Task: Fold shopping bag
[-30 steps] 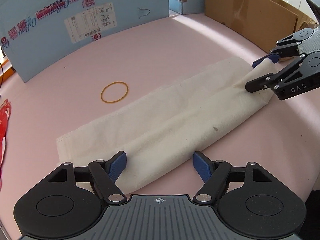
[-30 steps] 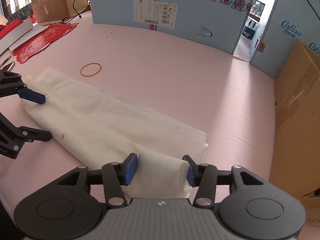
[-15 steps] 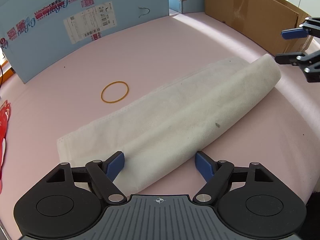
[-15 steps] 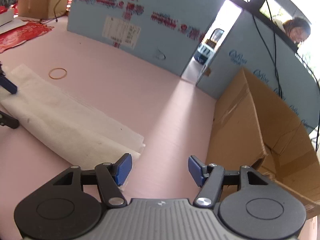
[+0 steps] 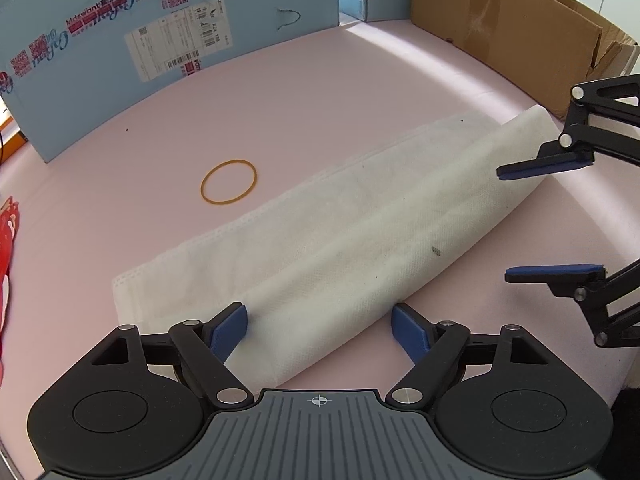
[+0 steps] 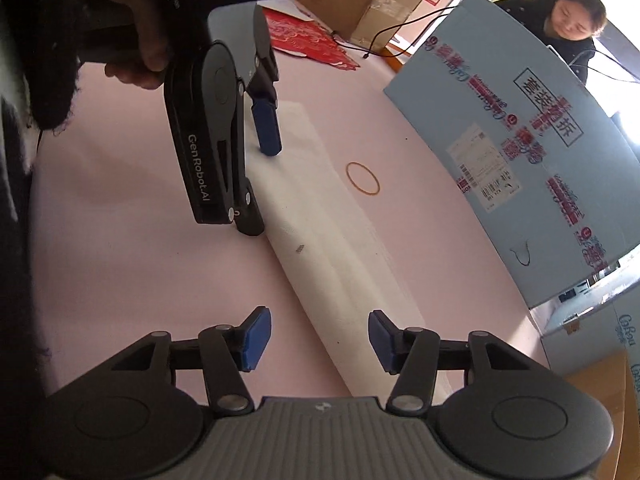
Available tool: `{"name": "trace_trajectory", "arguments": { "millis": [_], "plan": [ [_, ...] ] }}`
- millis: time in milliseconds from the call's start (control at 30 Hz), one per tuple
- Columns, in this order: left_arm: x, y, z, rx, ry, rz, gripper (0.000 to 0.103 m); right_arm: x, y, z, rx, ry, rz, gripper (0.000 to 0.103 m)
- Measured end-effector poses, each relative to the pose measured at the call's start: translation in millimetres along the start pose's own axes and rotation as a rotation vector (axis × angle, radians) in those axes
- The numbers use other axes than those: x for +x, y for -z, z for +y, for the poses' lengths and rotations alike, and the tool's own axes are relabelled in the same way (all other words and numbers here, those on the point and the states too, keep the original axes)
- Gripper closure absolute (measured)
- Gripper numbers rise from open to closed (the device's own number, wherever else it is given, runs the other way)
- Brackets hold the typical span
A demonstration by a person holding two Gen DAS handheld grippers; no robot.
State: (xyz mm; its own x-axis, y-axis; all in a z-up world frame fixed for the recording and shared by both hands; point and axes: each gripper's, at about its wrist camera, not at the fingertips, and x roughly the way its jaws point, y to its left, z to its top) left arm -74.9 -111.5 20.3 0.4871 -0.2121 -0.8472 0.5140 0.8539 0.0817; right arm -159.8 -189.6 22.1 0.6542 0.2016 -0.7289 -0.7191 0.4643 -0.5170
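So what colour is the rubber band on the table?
The rubber band is yellowish orange, a thin plain loop; the left wrist view shows it best.

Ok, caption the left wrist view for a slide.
Left gripper open astride the folded white bag, right gripper closing at its far end.

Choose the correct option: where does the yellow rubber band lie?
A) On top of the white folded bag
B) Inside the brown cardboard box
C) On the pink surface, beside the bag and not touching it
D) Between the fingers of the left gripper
C: the rubber band lies flat on the pink surface, with a clear strip of pink between it and the white folded bag.
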Motion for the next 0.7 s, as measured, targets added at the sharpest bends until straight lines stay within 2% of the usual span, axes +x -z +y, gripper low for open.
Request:
{"name": "trace_trajectory", "arguments": {
  "millis": [100, 233, 333, 467, 567, 667, 700],
  "plan": [
    [0, 0, 1, 0.000, 0.000, -0.005, 0.022, 7, -1, 10, -0.092, -0.005, 0.026, 0.058],
    [1, -2, 1, 0.008, 0.005, 0.006, 0.021, 11, 0, 16, -0.215, 0.000, 0.030, 0.058],
    [2, -7, 4, 0.031, 0.029, 0.033, 0.020, 13, -2, 9, -0.233, -0.024, 0.069, 0.057],
    [5, -11, 8, 0.082, 0.072, 0.069, 0.013, 19, -2, -21, -0.152, -0.138, 0.140, 0.056],
    [6, -14, 9, 0.125, 0.104, 0.075, 0.012, 30, 0, -59, -0.013, -0.283, 0.203, 0.054],
    [-4, -10, 6, 0.191, 0.071, 0.013, 0.013, 41, 4, -83, 0.088, -0.383, 0.225, 0.051],
    [-13, -5, 1, 0.261, 0.068, -0.039, 0.013, 44, 4, -89, 0.107, -0.409, 0.228, 0.049]
  ]
}}
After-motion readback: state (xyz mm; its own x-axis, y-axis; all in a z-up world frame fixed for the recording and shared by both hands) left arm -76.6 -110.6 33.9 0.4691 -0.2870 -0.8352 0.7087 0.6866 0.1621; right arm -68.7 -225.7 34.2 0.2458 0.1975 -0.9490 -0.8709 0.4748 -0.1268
